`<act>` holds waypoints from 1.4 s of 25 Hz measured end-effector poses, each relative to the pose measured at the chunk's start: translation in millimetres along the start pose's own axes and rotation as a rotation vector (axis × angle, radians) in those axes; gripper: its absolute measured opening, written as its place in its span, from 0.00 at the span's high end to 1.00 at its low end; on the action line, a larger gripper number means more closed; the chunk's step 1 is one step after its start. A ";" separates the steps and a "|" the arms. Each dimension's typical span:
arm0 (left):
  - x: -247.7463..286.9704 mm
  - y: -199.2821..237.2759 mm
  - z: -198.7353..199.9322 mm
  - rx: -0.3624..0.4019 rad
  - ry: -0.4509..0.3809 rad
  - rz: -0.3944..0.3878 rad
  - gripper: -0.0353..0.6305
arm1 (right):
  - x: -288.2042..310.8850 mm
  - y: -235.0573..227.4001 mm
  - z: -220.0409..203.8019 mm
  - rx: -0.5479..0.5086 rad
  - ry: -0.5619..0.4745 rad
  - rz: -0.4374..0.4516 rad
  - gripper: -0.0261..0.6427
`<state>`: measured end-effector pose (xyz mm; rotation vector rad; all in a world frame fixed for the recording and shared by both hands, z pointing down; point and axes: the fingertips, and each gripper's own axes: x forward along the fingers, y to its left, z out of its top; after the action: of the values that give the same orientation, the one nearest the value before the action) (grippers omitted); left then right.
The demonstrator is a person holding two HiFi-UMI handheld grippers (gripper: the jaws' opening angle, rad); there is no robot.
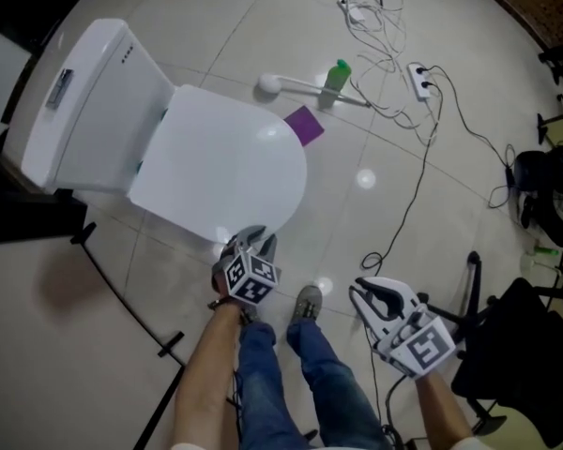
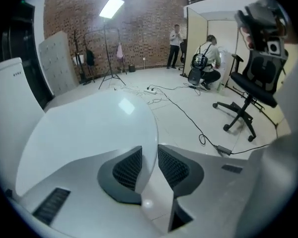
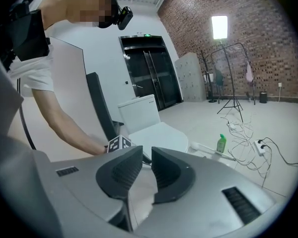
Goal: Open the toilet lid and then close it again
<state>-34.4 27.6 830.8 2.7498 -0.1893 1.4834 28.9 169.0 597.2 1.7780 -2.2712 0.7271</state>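
The white toilet stands at the upper left with its lid (image 1: 220,162) down, and its tank (image 1: 84,101) is behind it. My left gripper (image 1: 253,240) is at the lid's front edge. In the left gripper view the lid (image 2: 89,128) fills the left side, and its rim runs in between the parted jaws of the left gripper (image 2: 150,155); I see no firm pinch. My right gripper (image 1: 368,293) hangs over the floor to the right of the bowl, jaws a narrow gap apart with nothing between them. The right gripper view shows that gripper (image 3: 146,157) pointing toward the toilet (image 3: 154,133).
Beyond the bowl lie a toilet brush (image 1: 291,84), a green bottle (image 1: 336,81) and a purple sheet (image 1: 304,125). Cables and a power strip (image 1: 420,81) trail across the tiles. A black office chair (image 1: 535,345) stands at the right. The person's shoe (image 1: 307,303) is in front of the bowl.
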 end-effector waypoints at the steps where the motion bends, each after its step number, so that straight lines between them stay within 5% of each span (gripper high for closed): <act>1: 5.7 -0.2 -2.4 -0.017 0.013 -0.016 0.81 | 0.3 -1.1 -2.0 0.002 0.002 0.000 0.89; 7: 4.9 -3.2 3.7 -0.070 -0.016 -0.080 0.80 | -0.3 -12.2 -1.0 0.013 0.006 -0.005 0.89; 11: -41.9 -5.5 54.9 -0.157 -0.247 -0.100 0.80 | 4.7 -18.7 14.3 0.000 -0.015 -0.006 0.89; 15: -150.5 -1.7 129.3 -0.251 -0.518 -0.161 0.80 | 3.4 -17.9 56.1 -0.035 -0.025 -0.002 0.88; 18: -235.2 6.5 174.3 -0.249 -0.662 -0.213 0.80 | -6.5 -11.0 106.6 -0.076 -0.068 0.007 0.88; 27: -466.4 29.2 241.2 -0.129 -0.835 -0.110 0.80 | -39.0 59.8 253.1 -0.277 -0.206 0.067 0.88; 35: -564.4 17.9 232.5 -0.081 -0.859 -0.069 0.80 | -71.3 130.9 306.1 -0.346 -0.246 0.145 0.88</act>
<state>-149.8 51.1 231.6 3.0718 -0.1426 0.1907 -25.3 109.3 266.4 1.6256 -2.5130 0.1204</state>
